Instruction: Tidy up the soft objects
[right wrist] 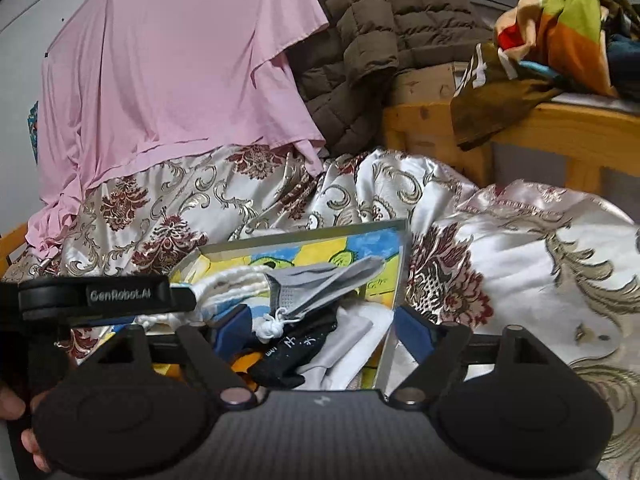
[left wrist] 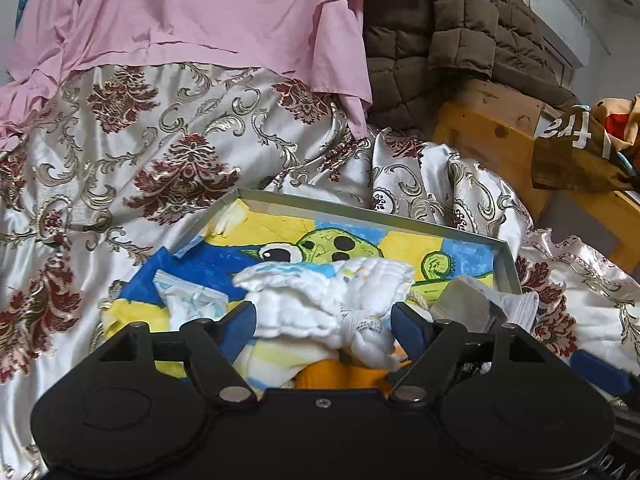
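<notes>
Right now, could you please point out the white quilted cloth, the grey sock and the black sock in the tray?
White quilted cloth [left wrist: 320, 300]: left wrist view, on its folded middle.
Grey sock [right wrist: 320, 284]: right wrist view, on its flat middle.
Black sock [right wrist: 296, 356]: right wrist view, near its white lettering.

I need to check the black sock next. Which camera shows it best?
The right wrist view: the black sock lies in plain sight between that gripper's open fingers, white characters showing. In the left wrist view I cannot make it out.

A bed draped in a shiny floral satin bedspread [left wrist: 168, 152] carries a metal-rimmed tray [left wrist: 360, 210] with a cartoon picture near the front, while a pink garment [left wrist: 200, 12] and brown quilted jacket [left wrist: 452, 28] lie at its far side.
</notes>
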Demonstrator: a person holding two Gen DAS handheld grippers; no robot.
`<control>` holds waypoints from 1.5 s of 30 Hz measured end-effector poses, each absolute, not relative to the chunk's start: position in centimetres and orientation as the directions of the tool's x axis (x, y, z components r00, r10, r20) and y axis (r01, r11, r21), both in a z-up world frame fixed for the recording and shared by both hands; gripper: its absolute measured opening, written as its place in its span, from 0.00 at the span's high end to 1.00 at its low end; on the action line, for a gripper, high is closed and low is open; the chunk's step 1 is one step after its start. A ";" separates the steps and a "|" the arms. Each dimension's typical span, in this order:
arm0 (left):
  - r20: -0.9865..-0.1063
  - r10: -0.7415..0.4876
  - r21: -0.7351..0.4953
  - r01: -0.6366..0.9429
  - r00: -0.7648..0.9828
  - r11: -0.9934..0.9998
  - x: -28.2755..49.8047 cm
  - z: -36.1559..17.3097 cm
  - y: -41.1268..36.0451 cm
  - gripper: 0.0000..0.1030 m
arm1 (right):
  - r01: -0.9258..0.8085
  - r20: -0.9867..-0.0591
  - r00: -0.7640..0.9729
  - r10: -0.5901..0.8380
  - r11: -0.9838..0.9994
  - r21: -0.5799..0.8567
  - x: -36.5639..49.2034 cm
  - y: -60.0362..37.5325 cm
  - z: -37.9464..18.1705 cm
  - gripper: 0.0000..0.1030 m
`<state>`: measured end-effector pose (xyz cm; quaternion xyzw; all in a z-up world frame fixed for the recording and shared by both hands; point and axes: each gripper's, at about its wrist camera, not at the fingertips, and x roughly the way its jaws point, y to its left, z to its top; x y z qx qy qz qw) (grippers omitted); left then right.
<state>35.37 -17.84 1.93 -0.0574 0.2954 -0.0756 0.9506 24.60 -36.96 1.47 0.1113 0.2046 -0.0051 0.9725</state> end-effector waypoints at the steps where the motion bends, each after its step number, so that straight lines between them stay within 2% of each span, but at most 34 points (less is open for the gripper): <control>1: -0.553 -0.175 -0.152 0.108 0.815 0.982 35.0 2.0 -17.7 0.25 | 0.054 -0.395 0.918 0.035 0.976 0.210 24.3 -36.9 1.7 0.18; 20: -0.517 -0.116 -0.134 0.054 0.848 0.990 26.9 4.5 -14.3 0.18 | 0.051 -0.327 0.945 0.015 0.980 0.192 19.0 -36.1 4.9 0.07; 45: -0.441 -0.054 -0.108 0.007 0.896 0.994 17.7 6.2 -12.1 0.09 | 0.071 -0.284 0.959 -0.021 0.983 0.168 11.3 -33.7 5.8 0.01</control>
